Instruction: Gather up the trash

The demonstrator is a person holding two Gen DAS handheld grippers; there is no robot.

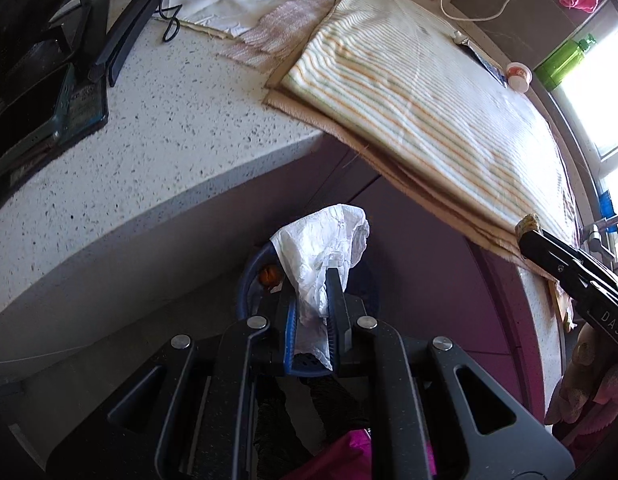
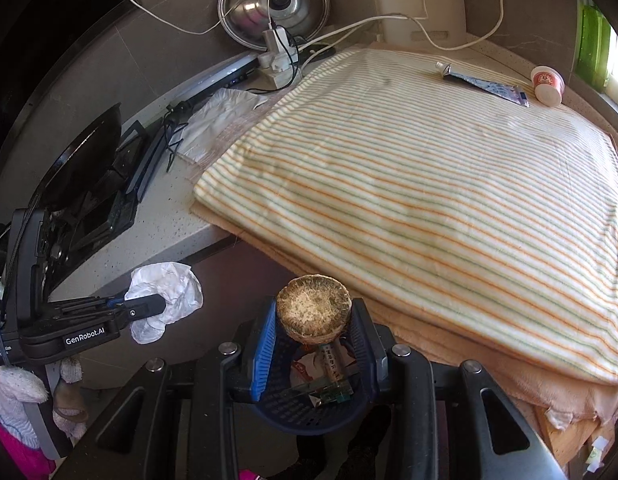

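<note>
Daylight floods in from the window (image 1: 589, 92) at the right edge, blown out to white glare. The striped cloth (image 2: 409, 192) is bright, slightly soft with blur. Under the worktop (image 1: 149, 152) deep shadow lies (purple-tinted). Fisheye bends every straight edge, and the corners go black.

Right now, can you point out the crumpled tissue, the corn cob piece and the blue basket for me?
Tissue (image 1: 325, 248), left wrist view, on its crumpled upper part.
Cob (image 2: 313, 307), right wrist view, on its round cut end.
Basket (image 2: 309, 420), right wrist view, on its near blue rim.
</note>
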